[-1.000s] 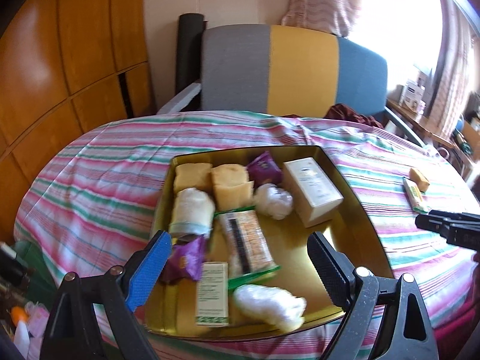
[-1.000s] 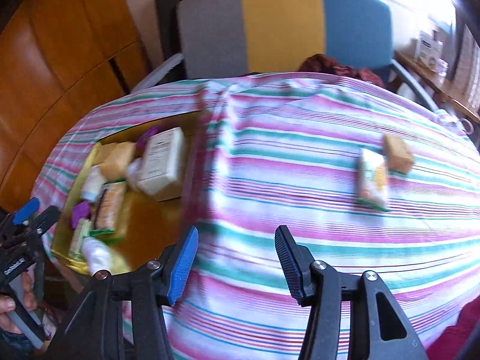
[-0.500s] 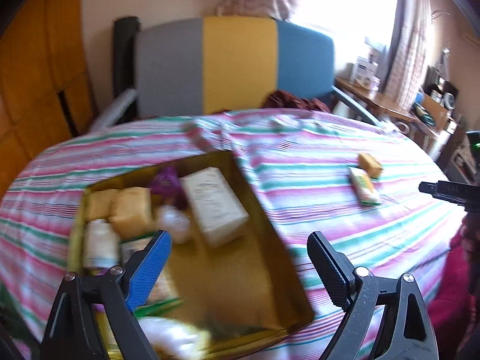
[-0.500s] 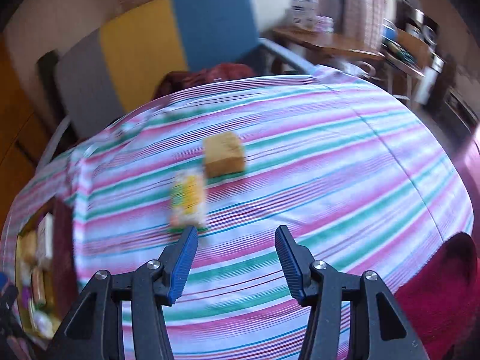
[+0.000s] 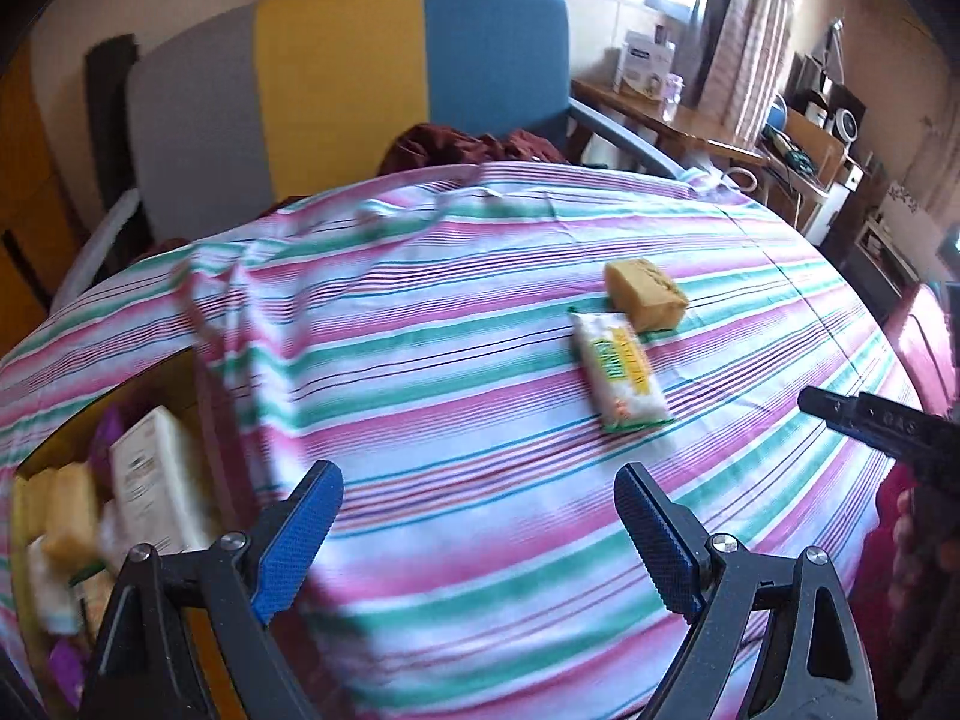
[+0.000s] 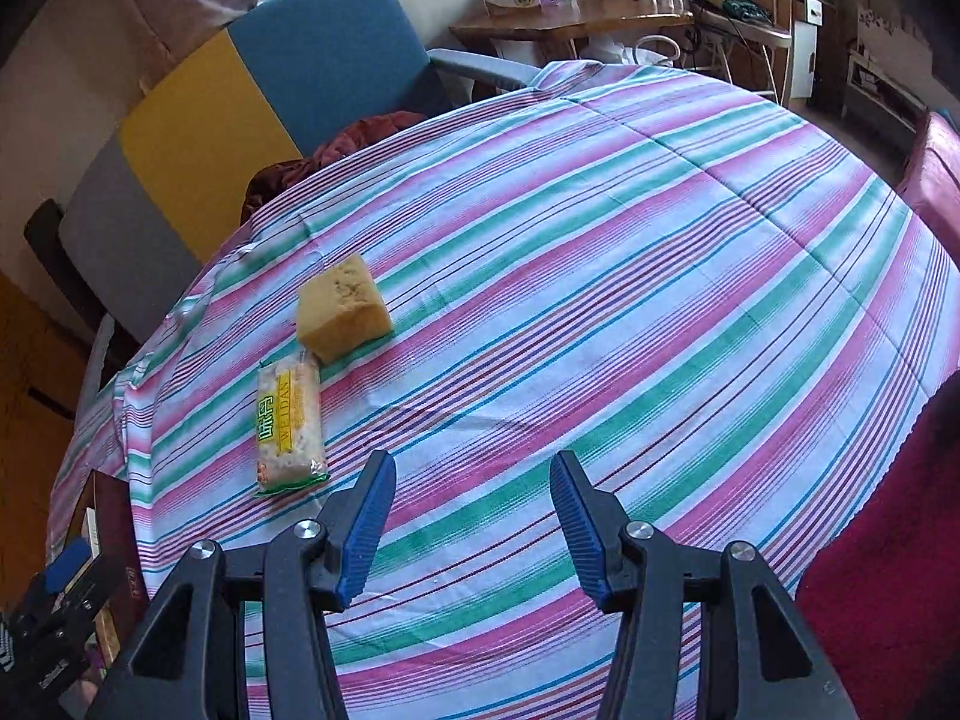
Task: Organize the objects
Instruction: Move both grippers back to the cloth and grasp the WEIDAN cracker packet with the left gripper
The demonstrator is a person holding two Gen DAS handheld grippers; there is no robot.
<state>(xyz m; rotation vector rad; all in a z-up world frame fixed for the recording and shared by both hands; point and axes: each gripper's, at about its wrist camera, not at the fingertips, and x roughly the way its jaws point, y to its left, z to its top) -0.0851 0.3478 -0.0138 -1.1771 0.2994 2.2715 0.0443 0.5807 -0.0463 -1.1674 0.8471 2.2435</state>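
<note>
On the striped tablecloth lie a white-and-green snack packet (image 5: 621,381) (image 6: 288,426) and, touching its far end, a yellow sponge-like block (image 5: 645,294) (image 6: 343,306). My left gripper (image 5: 474,504) hangs open and empty over bare cloth, short of the packet and to its left. My right gripper (image 6: 473,480) is open too, nothing between its fingers, with the packet just left of its left finger; its black tip (image 5: 870,420) shows in the left wrist view. A gold tray (image 5: 36,462) at the far left holds a white box (image 5: 150,498), yellow blocks and other wrapped items, blurred.
A chair (image 5: 336,78) with a grey, yellow and blue back stands behind the table, a dark red cloth (image 5: 468,144) on its seat. A wooden side table (image 6: 570,24) with boxes is at the back right. A red surface (image 6: 888,540) borders the table's near right edge.
Both views have swung right, away from the gold tray and toward the packet and yellow block. The tray slid to the left edge. Both grippers kept the same width.
</note>
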